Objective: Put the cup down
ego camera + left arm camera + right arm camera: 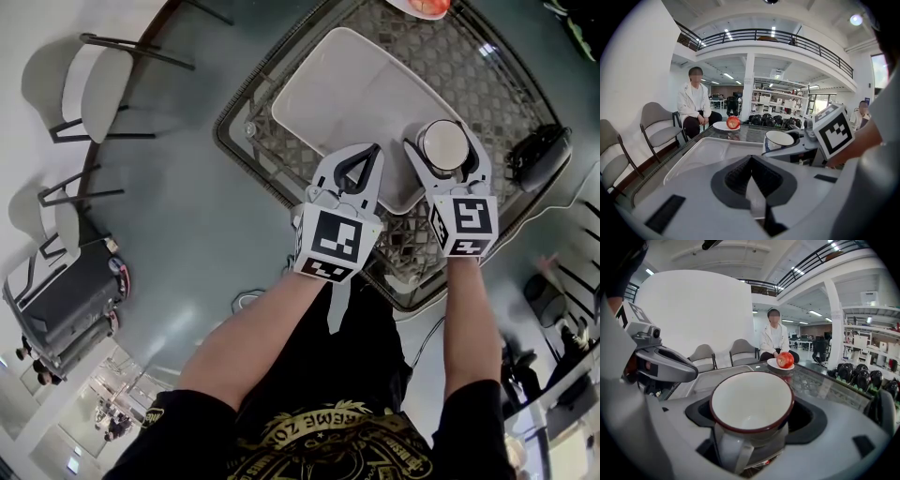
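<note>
The cup (pixel 751 404) sits upright, clamped between the jaws of the right gripper (pixel 444 155) over the near right corner of the white tray (pixel 319 94); whether its base touches is unclear. Lower vertically, then release. The left gripper (pixel 373 155), closed on nothing, sits just beside. An apple (pixel 785 359) lies well apart.

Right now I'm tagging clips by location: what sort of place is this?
Probably an open-plan office or lab, not a home: a railed mezzanine overhead, shelves of gear behind, and plain visitor chairs beside a glass table.
</note>
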### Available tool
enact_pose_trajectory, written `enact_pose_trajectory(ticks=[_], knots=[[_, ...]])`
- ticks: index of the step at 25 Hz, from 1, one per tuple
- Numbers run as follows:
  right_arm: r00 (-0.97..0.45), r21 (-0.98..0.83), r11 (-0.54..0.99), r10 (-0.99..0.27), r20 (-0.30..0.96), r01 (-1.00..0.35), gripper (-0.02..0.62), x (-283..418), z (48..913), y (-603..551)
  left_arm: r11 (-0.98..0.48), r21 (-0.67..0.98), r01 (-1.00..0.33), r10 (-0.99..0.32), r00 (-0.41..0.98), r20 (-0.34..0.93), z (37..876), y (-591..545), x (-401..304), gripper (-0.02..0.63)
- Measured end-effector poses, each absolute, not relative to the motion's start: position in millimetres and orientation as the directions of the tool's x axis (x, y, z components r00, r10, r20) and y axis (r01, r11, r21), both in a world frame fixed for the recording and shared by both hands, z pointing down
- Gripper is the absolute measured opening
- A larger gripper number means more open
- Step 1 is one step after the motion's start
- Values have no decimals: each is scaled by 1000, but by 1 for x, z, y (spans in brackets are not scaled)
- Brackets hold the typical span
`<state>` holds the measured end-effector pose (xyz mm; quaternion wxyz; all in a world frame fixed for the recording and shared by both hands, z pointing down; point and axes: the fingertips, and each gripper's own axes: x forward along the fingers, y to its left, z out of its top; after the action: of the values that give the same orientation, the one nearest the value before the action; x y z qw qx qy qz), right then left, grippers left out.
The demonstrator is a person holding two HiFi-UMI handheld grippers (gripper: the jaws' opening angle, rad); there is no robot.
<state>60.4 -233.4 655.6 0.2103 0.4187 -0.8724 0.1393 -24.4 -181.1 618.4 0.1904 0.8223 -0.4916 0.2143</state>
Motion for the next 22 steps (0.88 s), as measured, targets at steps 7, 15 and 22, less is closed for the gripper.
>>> enact_pose_trajectory(ticks=[7, 15, 22], knots=[[-565, -72, 613, -668, 484, -787, 411, 60, 657, -234, -441, 108, -891, -727, 425, 539, 617, -179, -24, 5], [-571, -82, 614, -666, 480, -785, 411, 59, 657, -234, -434, 116, -894, -729, 424, 537, 617, -179, -25, 5], [-569, -91, 608, -665, 484, -789, 411, 60, 657, -233, -432, 117, -894, -734, 424, 530, 612, -181, -23, 5]])
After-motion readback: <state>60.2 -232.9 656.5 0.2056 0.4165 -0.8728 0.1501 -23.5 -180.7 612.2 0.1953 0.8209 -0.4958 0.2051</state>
